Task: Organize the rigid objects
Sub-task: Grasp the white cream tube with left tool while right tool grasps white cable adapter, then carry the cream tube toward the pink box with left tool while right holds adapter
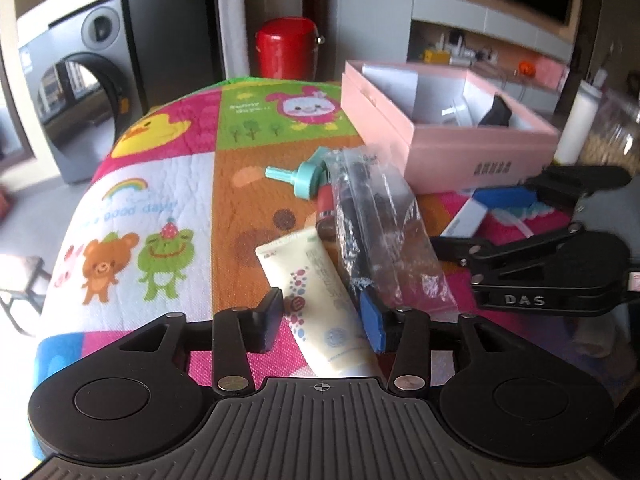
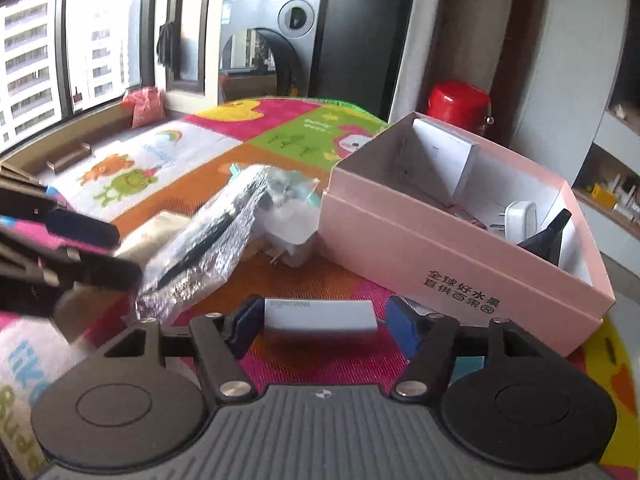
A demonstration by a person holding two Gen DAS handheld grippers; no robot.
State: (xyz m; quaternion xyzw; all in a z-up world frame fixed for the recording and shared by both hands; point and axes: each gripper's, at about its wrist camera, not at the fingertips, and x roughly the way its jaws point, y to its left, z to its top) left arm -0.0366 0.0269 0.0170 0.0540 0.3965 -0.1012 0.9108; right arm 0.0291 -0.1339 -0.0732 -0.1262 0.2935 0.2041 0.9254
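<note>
Honestly, that cream tube [image 1: 320, 300] between your left gripper [image 1: 326, 318] is the squishy one: light, soft-walled, a bit slick, lying flat on the cartoon mat [image 1: 160, 200]. Jaws are partly open around it, pads not pressing, so nothing's held. I'd pinch mid-body, gently. Your right gripper [image 2: 324, 326] straddles a small white box [image 2: 322, 316], also unclamped; it looks stiff and light, so grab its short ends. The pink box [image 2: 460, 264] sits just beside it, and the crinkly bagged item [image 1: 376, 224] leans over the tube.
</note>
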